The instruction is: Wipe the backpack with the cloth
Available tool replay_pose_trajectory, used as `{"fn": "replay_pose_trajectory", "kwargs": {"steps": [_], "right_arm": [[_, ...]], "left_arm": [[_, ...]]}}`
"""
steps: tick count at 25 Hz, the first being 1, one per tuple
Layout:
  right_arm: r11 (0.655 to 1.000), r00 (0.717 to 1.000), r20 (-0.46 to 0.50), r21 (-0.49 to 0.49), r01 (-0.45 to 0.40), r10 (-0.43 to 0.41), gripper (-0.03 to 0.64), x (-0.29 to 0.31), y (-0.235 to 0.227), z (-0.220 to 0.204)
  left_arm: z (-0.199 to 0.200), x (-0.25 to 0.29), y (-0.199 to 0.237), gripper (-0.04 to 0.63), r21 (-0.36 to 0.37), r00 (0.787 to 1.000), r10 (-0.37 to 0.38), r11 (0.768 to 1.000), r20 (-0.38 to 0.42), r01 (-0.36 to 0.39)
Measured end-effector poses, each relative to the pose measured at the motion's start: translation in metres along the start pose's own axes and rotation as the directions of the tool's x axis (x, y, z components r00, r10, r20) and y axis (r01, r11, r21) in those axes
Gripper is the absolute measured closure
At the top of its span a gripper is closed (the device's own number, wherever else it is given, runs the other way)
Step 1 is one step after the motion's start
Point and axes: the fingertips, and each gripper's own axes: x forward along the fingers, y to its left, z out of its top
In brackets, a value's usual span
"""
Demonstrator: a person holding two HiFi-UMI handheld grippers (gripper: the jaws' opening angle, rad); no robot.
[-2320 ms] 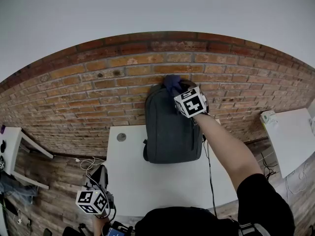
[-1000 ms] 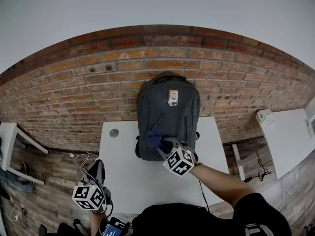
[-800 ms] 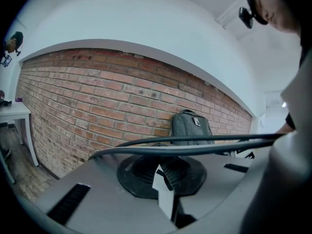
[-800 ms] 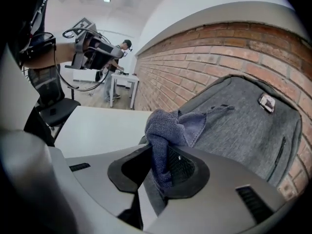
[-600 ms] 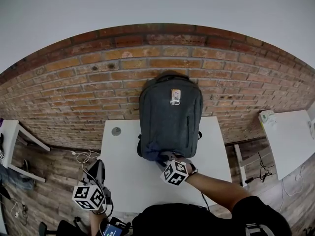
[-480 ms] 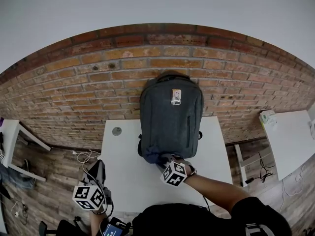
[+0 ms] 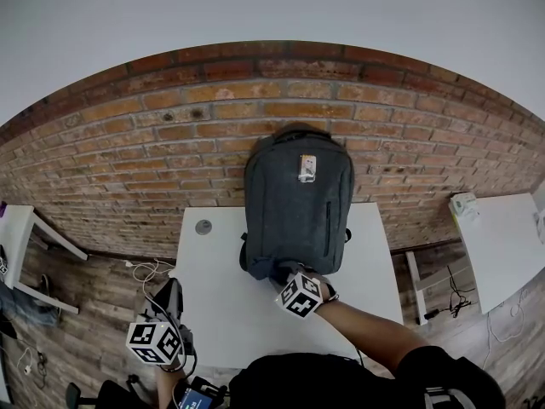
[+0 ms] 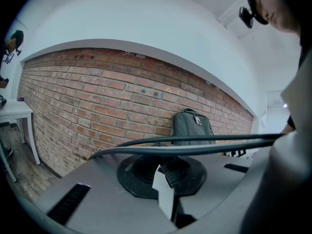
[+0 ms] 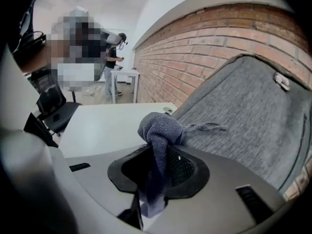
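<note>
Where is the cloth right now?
Seen in the right gripper view, the cloth is clamped in the right gripper, at the bottom front of the backpack, above the white table.

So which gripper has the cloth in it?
The right gripper, at the bottom of the grey fabric backpack, is shut on the bunched blue cloth. The left gripper, low beside the white table, holds nothing.
</note>
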Motion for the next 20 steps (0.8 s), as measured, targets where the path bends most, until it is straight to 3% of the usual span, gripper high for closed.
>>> {"fn": "replay_pose_trajectory", "kwargs": {"steps": [5, 9, 14, 20], "right_arm": [[0.988, 0.989, 0.123, 0.137, 0.068, -0.085, 0.529, -0.026, -0.052, 0.051], [0.959, 0.961, 0.212, 0.256, 0.119, -0.176, 0.529, -0.046, -0.107, 0.095], [0.926, 0.938, 0.242, 0.344, 0.155, -0.247, 0.529, -0.056, -0.173, 0.136], [0.906, 0.915, 0.28, 0.388, 0.17, -0.291, 0.529, -0.064, -0.22, 0.176]], "left_arm": [[-0.002, 0.001, 0.0, 0.601, 0.001, 1.0, -0.003, 1.0, -0.001, 0.003], [-0.006, -0.002, 0.004, 0.601, -0.006, 1.0, 0.007, 1.0, -0.005, -0.007], [-0.005, -0.009, 0.009, 0.601, -0.025, 1.0, 0.013, 1.0, 0.005, -0.013], [-0.004, -0.025, 0.022, 0.601, -0.028, 0.998, 0.061, 0.998, 0.012, -0.06]]}}
